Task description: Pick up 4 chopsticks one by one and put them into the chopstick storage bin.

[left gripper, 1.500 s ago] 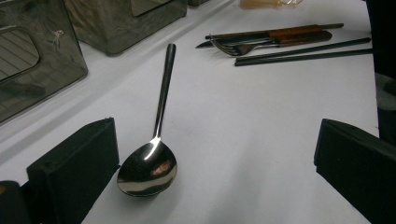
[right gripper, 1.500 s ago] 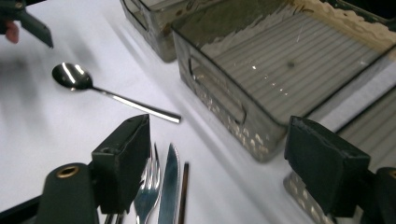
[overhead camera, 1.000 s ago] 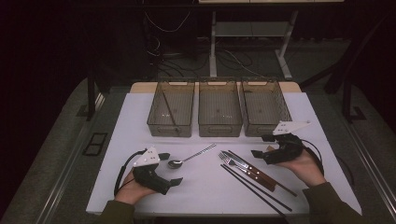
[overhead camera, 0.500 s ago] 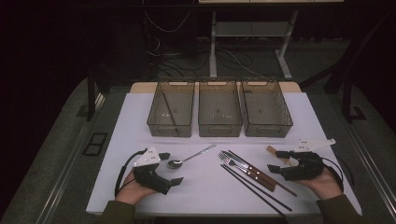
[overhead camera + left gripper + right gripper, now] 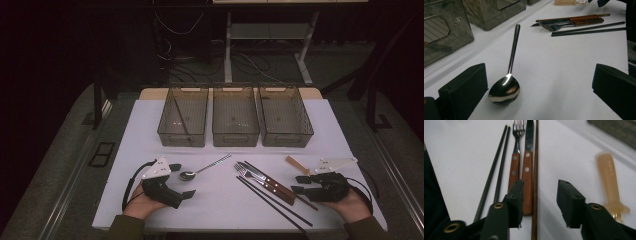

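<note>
While the right gripper (image 5: pixel 539 202), jaws apart and just closing, straddles the lone brown chopstick (image 5: pixel 535 170) lengthwise, the left gripper (image 5: pixel 182 181) gapes.

No legible text, label, brand or number can be made out anywhere on the table. Faint raised marks are seen on the pale amber handle (image 5: pixel 611 178) in the right gripper view — too blurred to be read. A white scratch-like mark is carried on the nearest smoky bin (image 5: pixel 446 32) — not decipherable as lettering.
</note>
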The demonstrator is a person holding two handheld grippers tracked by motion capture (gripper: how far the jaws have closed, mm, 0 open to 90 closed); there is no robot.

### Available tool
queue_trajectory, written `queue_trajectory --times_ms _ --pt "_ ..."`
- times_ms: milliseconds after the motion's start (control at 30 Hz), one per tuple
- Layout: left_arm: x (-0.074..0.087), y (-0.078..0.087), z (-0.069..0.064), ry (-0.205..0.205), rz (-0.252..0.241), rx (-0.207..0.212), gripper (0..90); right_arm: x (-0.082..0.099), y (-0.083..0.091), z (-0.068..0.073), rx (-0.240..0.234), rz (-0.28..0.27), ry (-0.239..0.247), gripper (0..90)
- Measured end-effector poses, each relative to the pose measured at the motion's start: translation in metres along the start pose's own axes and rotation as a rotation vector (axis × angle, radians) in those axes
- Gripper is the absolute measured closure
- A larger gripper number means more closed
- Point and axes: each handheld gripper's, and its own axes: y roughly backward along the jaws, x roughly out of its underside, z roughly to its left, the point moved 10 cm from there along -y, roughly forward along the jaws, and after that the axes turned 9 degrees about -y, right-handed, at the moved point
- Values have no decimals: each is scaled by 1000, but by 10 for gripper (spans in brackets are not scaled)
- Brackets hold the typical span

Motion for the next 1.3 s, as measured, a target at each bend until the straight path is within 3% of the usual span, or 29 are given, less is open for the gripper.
queue_trajectory --times_ms 400,767,1300 --pt "0 -1 -1 -7 8 3 0 24 -5 -5 30 83 30 728" --pt "0 -1 -2 -12 10 5 0 28 -9 -5 31 110 45 774" --pt "1 -2 -3 -11 12 8 0 27 -11 -8 42 103 71 813"
